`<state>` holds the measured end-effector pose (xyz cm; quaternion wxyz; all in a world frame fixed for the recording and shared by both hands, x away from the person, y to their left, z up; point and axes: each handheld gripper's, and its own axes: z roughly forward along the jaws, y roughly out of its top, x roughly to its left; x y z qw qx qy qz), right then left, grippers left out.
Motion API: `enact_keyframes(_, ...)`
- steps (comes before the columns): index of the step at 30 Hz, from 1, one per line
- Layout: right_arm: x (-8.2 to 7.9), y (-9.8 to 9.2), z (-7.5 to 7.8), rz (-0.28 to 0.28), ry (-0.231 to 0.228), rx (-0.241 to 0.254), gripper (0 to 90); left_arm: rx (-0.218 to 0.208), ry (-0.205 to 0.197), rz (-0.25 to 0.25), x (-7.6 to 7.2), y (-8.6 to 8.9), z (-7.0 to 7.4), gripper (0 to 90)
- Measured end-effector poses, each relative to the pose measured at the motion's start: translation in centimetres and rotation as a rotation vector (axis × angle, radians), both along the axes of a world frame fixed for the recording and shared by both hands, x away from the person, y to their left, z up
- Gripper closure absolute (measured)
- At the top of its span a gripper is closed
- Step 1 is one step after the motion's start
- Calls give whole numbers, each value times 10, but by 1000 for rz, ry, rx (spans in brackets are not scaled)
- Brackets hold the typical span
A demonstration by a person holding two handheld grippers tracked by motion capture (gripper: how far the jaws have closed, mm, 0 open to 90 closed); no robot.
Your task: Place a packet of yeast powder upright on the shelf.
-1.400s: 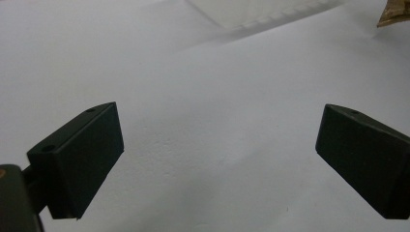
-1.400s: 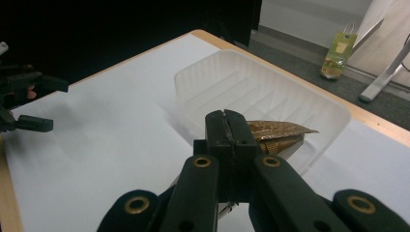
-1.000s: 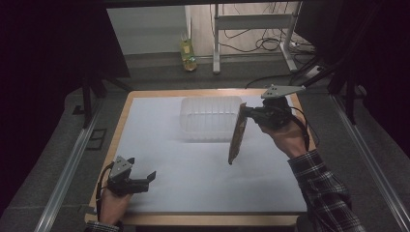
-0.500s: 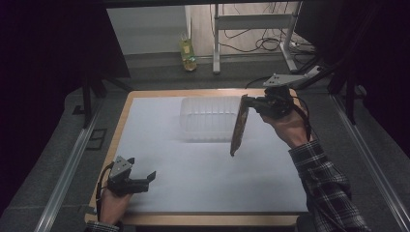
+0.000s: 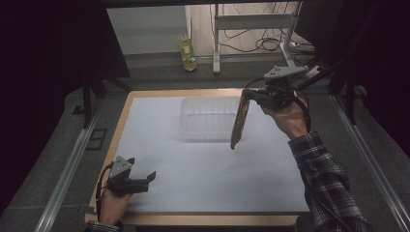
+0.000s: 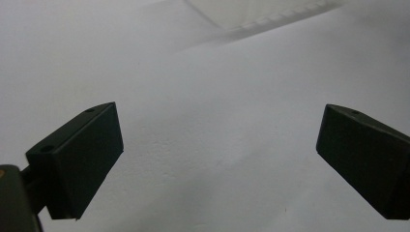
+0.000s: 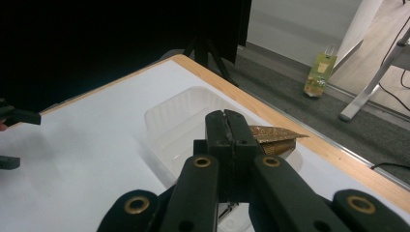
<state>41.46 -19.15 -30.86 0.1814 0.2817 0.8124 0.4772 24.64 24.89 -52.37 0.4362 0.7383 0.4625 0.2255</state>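
Left gripper (image 6: 217,164): its two black jaws rise from the bottom corners, set wide apart, with nothing between them.
Left-hand jaw: a black wedge-shaped block, broad flat face turned inward, two small round holes along its top edge.
Right-hand jaw: the same kind of black wedge, cut off by the picture's right edge, one small hole near its top.
White table surface (image 6: 217,92): plain matte sheet spreading beneath and beyond the jaws, with faint specks.
Clear plastic container (image 6: 256,14): at the top edge, beyond the jaws and well apart from them; blurred, its ribbed rim showing, a soft shadow below it.
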Motion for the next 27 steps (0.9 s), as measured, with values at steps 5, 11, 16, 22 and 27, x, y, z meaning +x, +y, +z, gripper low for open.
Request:
enact_keyframes(5,6,-3,2,-2,-3,14,897,-13,-1,4,0,1,0,17)
enact_keyframes(11,11,-5,6,-3,-10,21,897,-10,-1,4,0,1,0,16)
enact_keyframes(16,15,-4,9,-1,-14,26,897,-10,0,5,0,1,0,16)
enact_keyframes(22,20,1,12,6,-22,18,897,-9,0,2,0,1,0,16)
enact_keyframes(27,26,3,14,6,-25,12,897,-9,1,2,0,1,0,17)
